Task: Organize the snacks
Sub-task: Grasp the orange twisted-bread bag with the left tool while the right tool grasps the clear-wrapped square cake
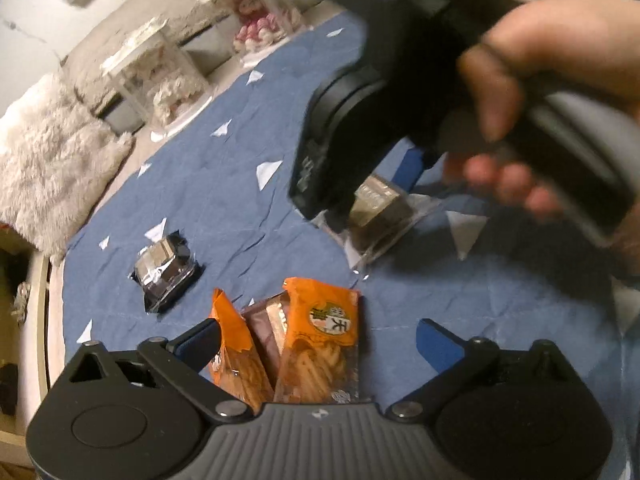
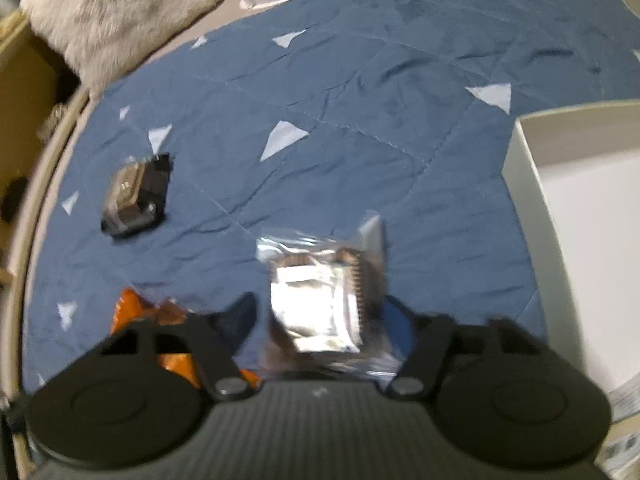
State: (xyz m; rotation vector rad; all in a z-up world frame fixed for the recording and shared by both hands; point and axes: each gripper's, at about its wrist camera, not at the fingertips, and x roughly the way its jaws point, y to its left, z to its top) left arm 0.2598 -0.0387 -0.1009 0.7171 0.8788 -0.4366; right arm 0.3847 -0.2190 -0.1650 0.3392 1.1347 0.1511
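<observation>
My left gripper (image 1: 320,334) is open low over the blue cloth (image 1: 224,184), and two orange snack packs (image 1: 316,344) with a brown pack (image 1: 266,328) between them lie between its fingers. A dark wrapped cake (image 1: 166,276) lies to their left. My right gripper (image 2: 320,316) has a clear-wrapped brown cake (image 2: 320,300) between its fingers; the view is blurred, so its grip is unclear. From the left wrist view the right gripper's black body (image 1: 360,120) hangs over that cake (image 1: 380,216). The dark cake (image 2: 134,196) and orange packs (image 2: 136,304) also show in the right wrist view.
A white box (image 2: 580,220) stands open at the right of the cloth. A fluffy white cushion (image 1: 52,160) and clear containers (image 1: 160,76) sit at the far left and back. The table's edge (image 2: 36,184) curves along the left.
</observation>
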